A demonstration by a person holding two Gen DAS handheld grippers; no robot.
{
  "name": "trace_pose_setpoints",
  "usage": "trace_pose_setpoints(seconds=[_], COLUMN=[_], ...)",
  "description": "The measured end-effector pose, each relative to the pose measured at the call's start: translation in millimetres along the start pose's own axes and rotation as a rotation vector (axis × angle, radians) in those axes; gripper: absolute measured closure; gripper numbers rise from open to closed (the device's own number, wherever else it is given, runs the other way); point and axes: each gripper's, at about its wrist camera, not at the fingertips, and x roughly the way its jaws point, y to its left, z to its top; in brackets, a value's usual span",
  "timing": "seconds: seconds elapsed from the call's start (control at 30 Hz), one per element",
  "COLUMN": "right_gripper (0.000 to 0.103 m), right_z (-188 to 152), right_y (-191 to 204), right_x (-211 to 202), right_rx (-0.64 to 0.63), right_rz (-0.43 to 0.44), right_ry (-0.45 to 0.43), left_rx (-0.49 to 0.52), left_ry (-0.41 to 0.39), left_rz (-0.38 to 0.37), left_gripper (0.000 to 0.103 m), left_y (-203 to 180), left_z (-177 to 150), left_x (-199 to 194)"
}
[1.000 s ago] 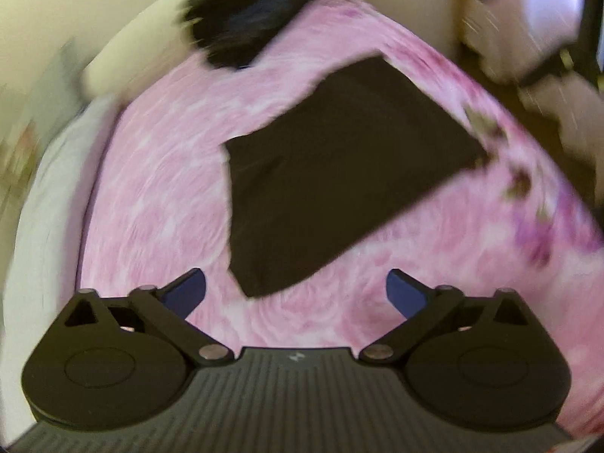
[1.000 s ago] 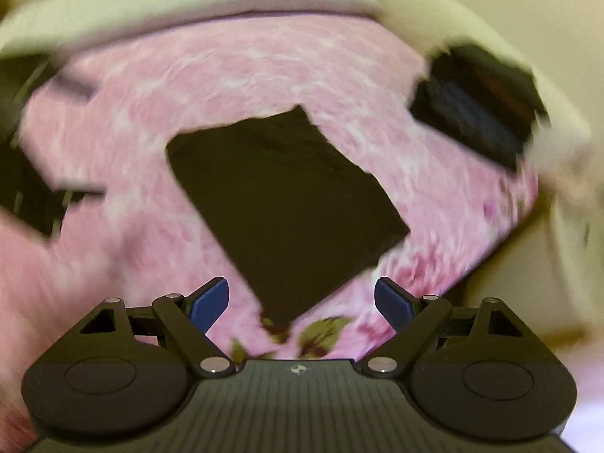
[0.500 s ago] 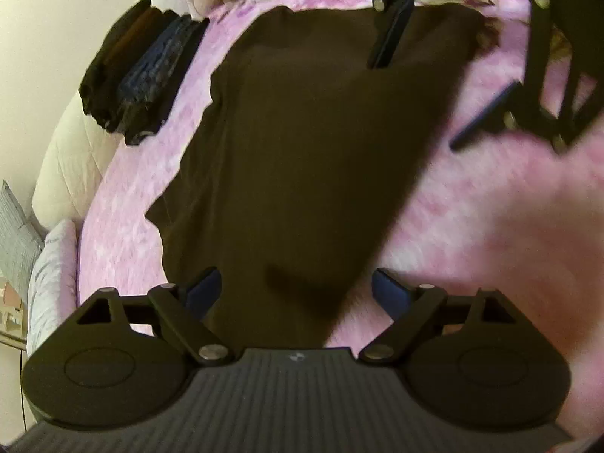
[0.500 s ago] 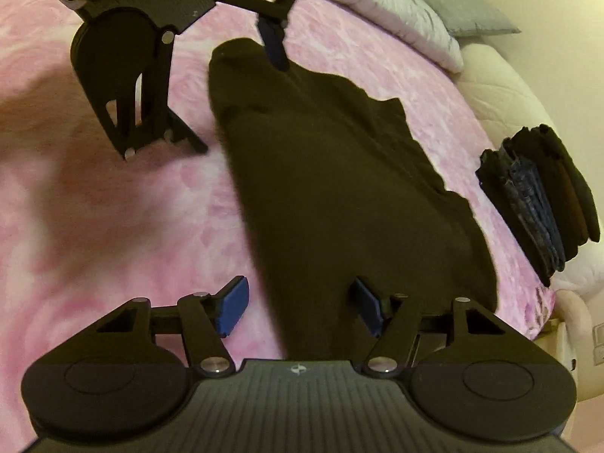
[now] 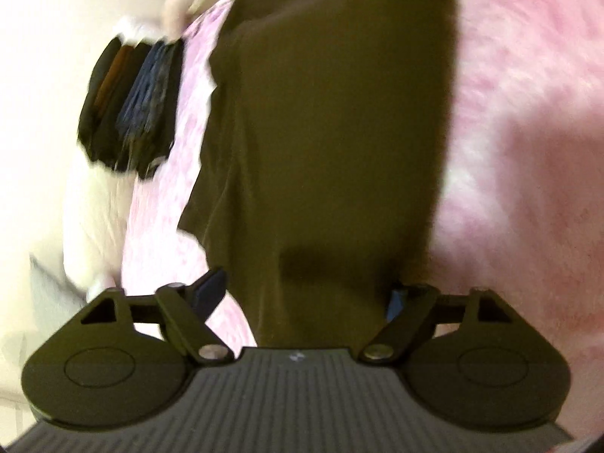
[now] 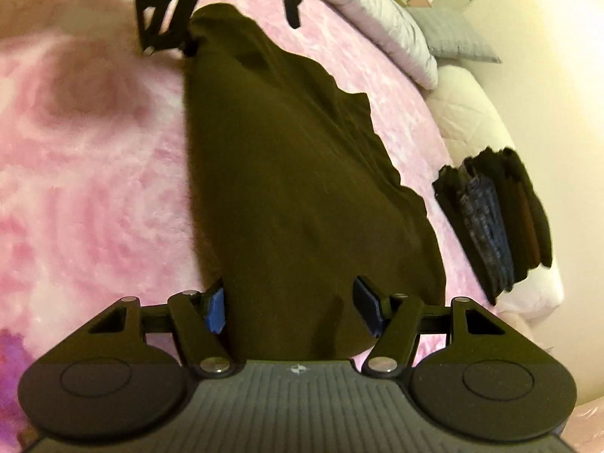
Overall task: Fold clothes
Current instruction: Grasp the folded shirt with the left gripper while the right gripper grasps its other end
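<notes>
A bed (image 6: 94, 173) with a pink cover carries a dark cloth (image 6: 294, 188), a stack (image 6: 498, 222) of folded clothes and pillows (image 6: 381, 19).

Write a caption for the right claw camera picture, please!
Right claw open around a dark cloth on the pink blanket.

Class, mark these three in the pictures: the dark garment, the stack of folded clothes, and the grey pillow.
dark garment (image 6: 302, 188), right wrist view, on the middle of the cloth.
stack of folded clothes (image 6: 498, 222), right wrist view, on the folded edges at its middle.
grey pillow (image 6: 453, 34), right wrist view, on its flat face.
</notes>
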Motion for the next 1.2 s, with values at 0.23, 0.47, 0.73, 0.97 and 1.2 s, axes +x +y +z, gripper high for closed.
trace_pose_setpoints(seconds=[0.23, 0.47, 0.73, 0.97, 1.2], right_gripper=[0.046, 0.095, 0.097, 0.097, 0.097], right_z=[10, 3, 8, 5, -24], right_y=[1, -15, -91, -164, -222], right_x=[13, 8, -44, -106, -142], right_rx=[-0.021, -0.033, -0.084, -0.132, -0.112], right_rz=[-0.014, 0.065, 0.037, -0.016, -0.032], right_ry=[0.014, 0.037, -0.045, -0.083, -0.098], left_rx=[-0.016, -0.034, -0.075, -0.207, -0.227], left_ry=[0.045, 0.078, 0.072, 0.054, 0.064], left_rz=[-0.059, -0.102, -0.101, -0.098, -0.088], left_gripper=[0.075, 0.093, 0.093, 0.093, 0.093], left_y=[8, 30, 109, 177, 215], left_z=[5, 14, 42, 87, 146], left_x=[9, -8, -79, -138, -167])
